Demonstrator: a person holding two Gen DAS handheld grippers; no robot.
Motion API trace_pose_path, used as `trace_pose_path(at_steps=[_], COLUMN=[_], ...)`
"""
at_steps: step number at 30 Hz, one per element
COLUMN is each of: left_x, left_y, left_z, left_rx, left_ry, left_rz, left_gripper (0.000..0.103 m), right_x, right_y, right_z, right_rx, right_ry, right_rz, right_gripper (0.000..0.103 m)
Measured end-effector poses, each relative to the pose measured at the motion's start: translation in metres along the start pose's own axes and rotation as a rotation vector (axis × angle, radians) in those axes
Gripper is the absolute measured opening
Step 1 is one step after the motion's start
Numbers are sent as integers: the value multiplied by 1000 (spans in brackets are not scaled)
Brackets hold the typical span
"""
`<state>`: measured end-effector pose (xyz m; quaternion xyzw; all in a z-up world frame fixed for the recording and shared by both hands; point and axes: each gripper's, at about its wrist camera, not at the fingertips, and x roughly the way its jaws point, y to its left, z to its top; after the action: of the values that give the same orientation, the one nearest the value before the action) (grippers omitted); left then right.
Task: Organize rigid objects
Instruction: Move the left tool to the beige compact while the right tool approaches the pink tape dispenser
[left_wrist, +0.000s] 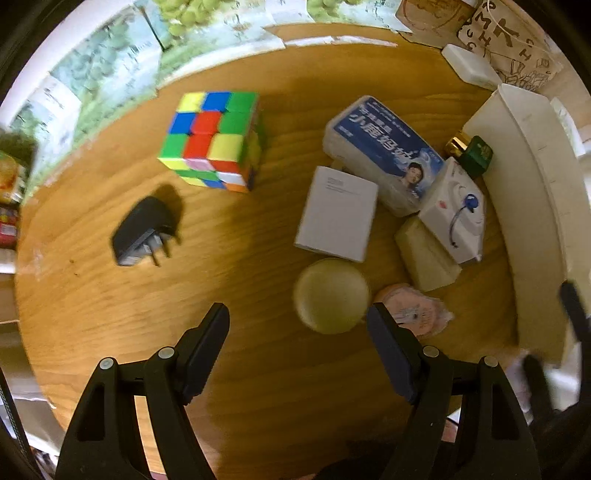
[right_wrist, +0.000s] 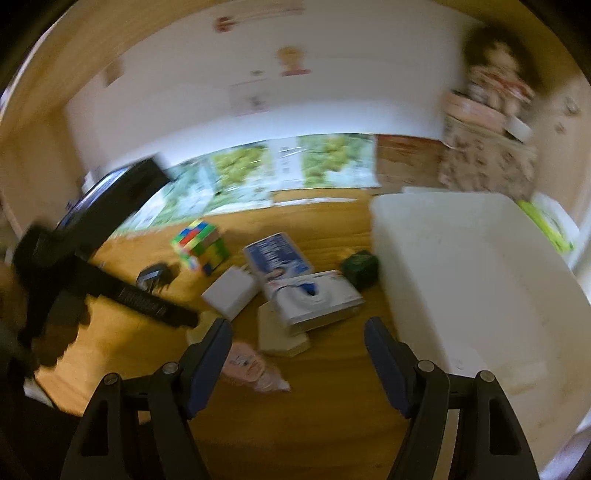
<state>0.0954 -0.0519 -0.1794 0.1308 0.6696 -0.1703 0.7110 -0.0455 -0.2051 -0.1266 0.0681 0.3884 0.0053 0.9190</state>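
Wooden tabletop fills the room's middle, with leafy green posters propped along its far edge and a big white bin standing at the right side. Small hard things are scattered across the wood: a colour cube, a black plug adapter, a flat white box, a blue-and-white pack, a carton with a blue tap, a green bottle just beside the bin, a pale block and a pink wrapped packet.

A round pale-yellow disc lies nearest the left gripper, which points down at the table with its jaws wide and nothing between them. The disc sits just ahead of the tips and toward the right-hand finger, almost touching it in that view. Being round, it has no long axis to line up with.

The right gripper hovers lower and slanted, jaws also wide and empty, with the bin to its right and the pink packet by its left finger. I judge the left hand better placed for the disc; it would need shifting a little sideways to straddle it.
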Motion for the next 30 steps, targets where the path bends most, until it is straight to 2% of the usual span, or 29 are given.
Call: trace_pose_path(at_steps=[6, 12, 21, 30], left_x=[10, 25, 46, 54], left_y=[-5, -10, -39, -31], left_z=[7, 16, 27, 35], left_rx=[-18, -36, -38, -70], left_ry=[44, 94, 152, 154], left_rz=[-42, -53, -25, -43], left_gripper=[80, 80, 80, 77], right_x=[6, 23, 48, 59], right_y=[27, 40, 52, 60], right_z=[-16, -27, -39, -48], right_rx=[-148, -199, -242, -267], right_ry=[4, 43, 131, 172], right_rz=[54, 102, 82, 66], right_gripper=[75, 75, 75, 75])
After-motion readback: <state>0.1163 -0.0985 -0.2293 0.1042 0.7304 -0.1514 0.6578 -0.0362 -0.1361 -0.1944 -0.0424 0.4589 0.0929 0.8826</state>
